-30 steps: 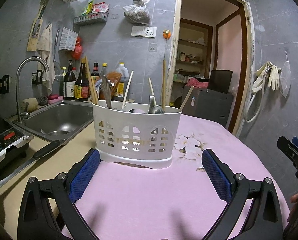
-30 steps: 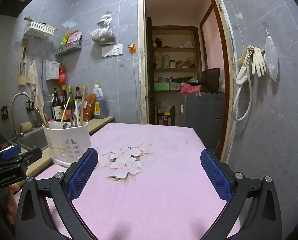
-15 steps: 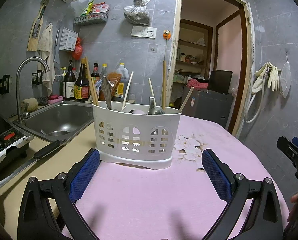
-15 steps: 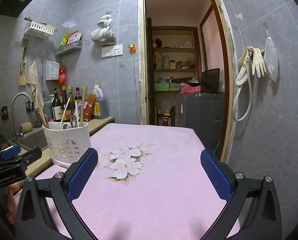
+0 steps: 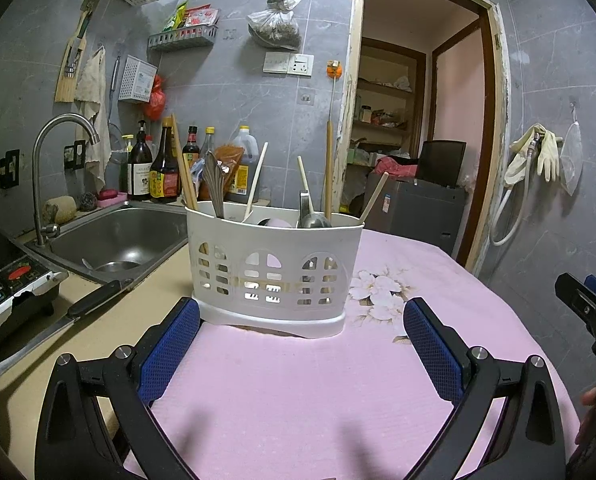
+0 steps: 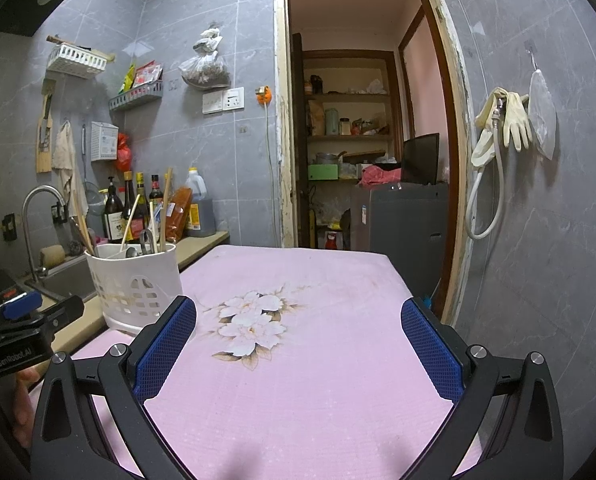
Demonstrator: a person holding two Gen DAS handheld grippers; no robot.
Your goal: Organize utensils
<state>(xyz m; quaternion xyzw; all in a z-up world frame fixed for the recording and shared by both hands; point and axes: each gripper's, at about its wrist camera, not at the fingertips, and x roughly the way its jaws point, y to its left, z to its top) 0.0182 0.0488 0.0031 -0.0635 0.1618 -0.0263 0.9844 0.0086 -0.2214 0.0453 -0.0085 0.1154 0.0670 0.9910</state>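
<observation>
1. The only writing I could read was "GenRobot.AI" on the body of my left hand-held gripper [image 6: 29, 336], seen from the right wrist view; the labels on the sauce bottles [image 5: 163, 168] behind the utensil holder were too small to make out.
2. My left hand-held gripper [image 5: 302, 344] hovered low over the pink cloth [image 5: 298, 392], released, its blue pads spread wide with nothing between them, aimed straight at the utensil holder.
3. My right hand-held gripper [image 6: 298, 344] was likewise spread open and empty, pointing past the right side of the utensil holder toward the doorway [image 6: 362, 120].
4. The white utensil holder [image 5: 273, 268] stood upright at the cloth's left edge, just in front of my left pads, holding chopsticks [image 5: 183, 168], a metal spoon [image 5: 213, 184] and a ladle [image 5: 312, 216].
5. Left of the utensil holder, the bare counter [image 5: 137, 312] carried a knife [image 5: 85, 308] and ran into the sink [image 5: 117, 236].
6. Right of the utensil holder, the cloth lay open to the flower print [image 6: 249, 320] and its far edge.
</observation>
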